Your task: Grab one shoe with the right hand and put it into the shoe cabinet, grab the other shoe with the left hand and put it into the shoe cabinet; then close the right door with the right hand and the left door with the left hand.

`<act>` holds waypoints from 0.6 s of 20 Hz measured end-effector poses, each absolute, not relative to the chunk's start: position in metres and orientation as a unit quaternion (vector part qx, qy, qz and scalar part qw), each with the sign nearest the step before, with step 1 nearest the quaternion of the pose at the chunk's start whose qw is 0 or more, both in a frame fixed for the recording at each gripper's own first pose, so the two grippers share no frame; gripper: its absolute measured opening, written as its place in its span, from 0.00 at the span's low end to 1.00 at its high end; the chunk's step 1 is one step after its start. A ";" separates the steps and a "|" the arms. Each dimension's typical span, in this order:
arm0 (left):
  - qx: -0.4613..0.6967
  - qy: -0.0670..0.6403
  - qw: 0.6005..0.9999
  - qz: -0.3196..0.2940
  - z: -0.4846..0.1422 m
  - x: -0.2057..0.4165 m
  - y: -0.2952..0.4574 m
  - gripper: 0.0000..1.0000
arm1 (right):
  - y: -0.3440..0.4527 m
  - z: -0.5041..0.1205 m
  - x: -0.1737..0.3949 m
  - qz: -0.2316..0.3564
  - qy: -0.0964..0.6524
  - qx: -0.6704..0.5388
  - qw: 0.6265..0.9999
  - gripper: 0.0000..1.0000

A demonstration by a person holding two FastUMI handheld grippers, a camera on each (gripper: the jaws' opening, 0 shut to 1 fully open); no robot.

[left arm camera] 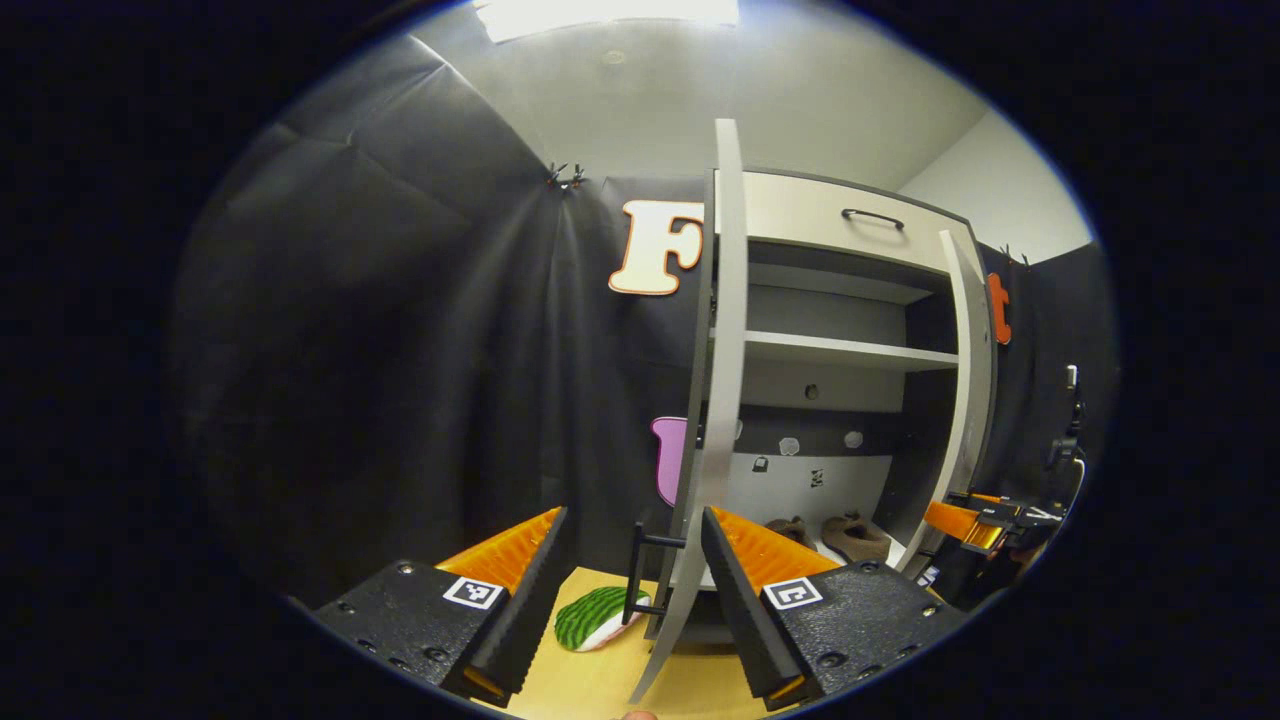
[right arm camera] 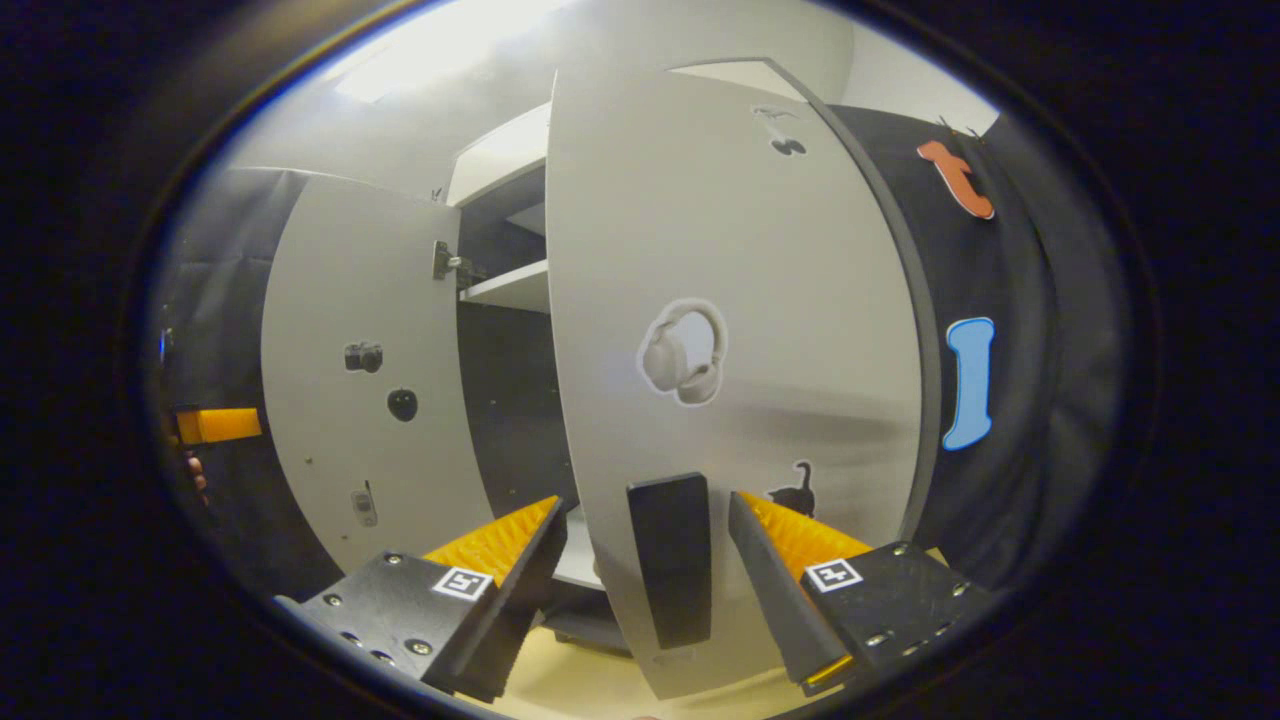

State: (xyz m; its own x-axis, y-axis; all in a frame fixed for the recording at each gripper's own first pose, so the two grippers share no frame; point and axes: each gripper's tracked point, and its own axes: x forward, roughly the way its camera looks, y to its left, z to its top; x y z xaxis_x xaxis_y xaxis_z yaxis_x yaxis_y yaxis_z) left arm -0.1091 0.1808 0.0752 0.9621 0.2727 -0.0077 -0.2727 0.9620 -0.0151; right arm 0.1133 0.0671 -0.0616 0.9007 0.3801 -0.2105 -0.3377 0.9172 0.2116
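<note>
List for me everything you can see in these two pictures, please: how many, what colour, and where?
Shoe cabinet: one, pale grey with dark inside, both doors open.
Left door: one, grey, seen edge-on between the left gripper's jaws, black handle low down.
Right door: one, grey, with stickers, right in front of the right gripper; black handle between its jaws.
Shoes: two, brown, side by side on the cabinet's bottom shelf.
Upper shelf: one, white, bare.
Drawer handle: one, black, on the cabinet's top front.
Watermelon-slice object: one, green and white, on the yellow floor beside the left door.
Left gripper: one, black and orange, jaws open.
Right gripper: one, black and orange, jaws open around the handle.
</note>
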 end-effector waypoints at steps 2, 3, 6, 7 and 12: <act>-0.014 0.003 0.989 0.148 0.073 -0.108 0.193 0.80 | 0.072 -0.062 0.115 0.183 0.123 0.085 0.972 0.97; -0.016 0.003 0.988 0.151 0.071 -0.105 0.199 0.80 | 0.072 -0.062 0.117 0.180 0.122 0.084 0.972 0.98; -0.021 0.007 0.988 0.152 0.067 -0.098 0.209 0.80 | 0.076 -0.063 0.127 0.178 0.127 0.085 0.972 0.98; -0.026 0.008 0.989 0.148 0.065 -0.097 0.209 0.80 | 0.077 -0.063 0.129 0.176 0.127 0.083 0.973 0.98; -0.052 0.022 0.992 0.110 0.053 -0.083 0.199 0.80 | 0.075 -0.066 0.131 0.162 0.127 0.076 0.976 0.98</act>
State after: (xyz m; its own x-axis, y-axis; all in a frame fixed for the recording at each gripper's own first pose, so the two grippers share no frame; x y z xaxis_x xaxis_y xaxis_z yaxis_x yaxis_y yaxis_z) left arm -0.0830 0.1994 0.0535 0.9751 0.2152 -0.0542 -0.2197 0.9707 -0.0976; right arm 0.1306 0.0751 -0.0655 0.9157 0.3347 -0.2223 -0.2961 0.9361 0.1895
